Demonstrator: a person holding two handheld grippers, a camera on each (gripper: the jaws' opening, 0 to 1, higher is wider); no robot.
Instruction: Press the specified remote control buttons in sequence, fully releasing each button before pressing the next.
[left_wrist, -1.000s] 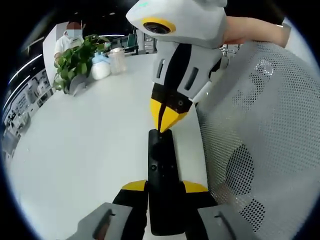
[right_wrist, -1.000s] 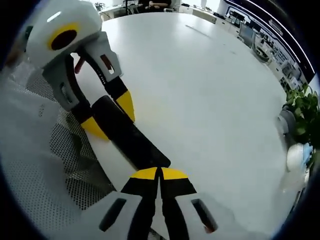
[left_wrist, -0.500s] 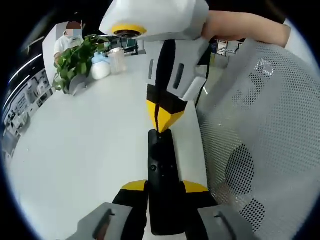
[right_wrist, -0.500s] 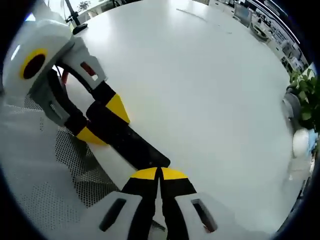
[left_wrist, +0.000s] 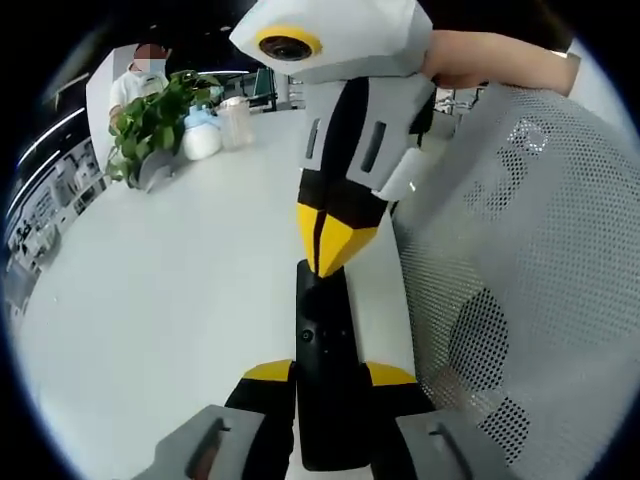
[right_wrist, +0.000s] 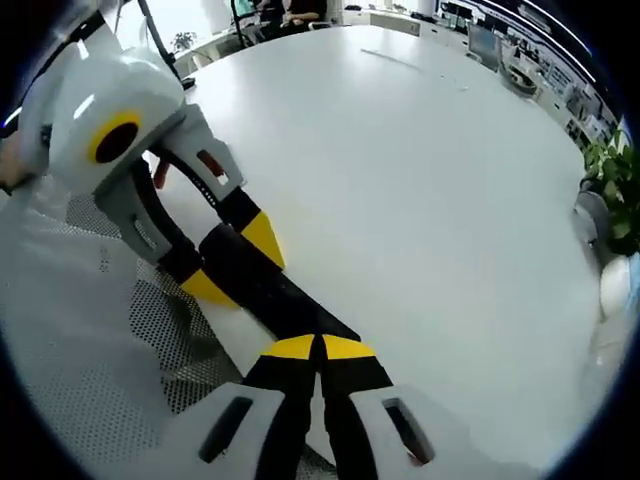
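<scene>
A long black remote control (left_wrist: 324, 340) lies between the jaws of my left gripper (left_wrist: 328, 372), which is shut on its lower half. My right gripper (left_wrist: 324, 262) comes down from above, shut, its yellow tip resting on the remote's far end near the top buttons. In the right gripper view, my right gripper (right_wrist: 320, 346) has its jaws closed together over the near end of the remote (right_wrist: 272, 296). The left gripper (right_wrist: 235, 262) clamps the remote from the upper left. The remote is held over the edge of the white table (right_wrist: 420, 180).
A grey mesh chair back (left_wrist: 510, 290) stands close on the right of the left gripper view, and shows as mesh chair back (right_wrist: 90, 340) beside the table edge. A potted plant (left_wrist: 150, 125), white containers (left_wrist: 205, 135) and a person (left_wrist: 140, 75) are at the table's far side.
The right gripper has tilted and its tip has slid slightly lower onto the remote's far end. The left gripper keeps its hold on the remote.
</scene>
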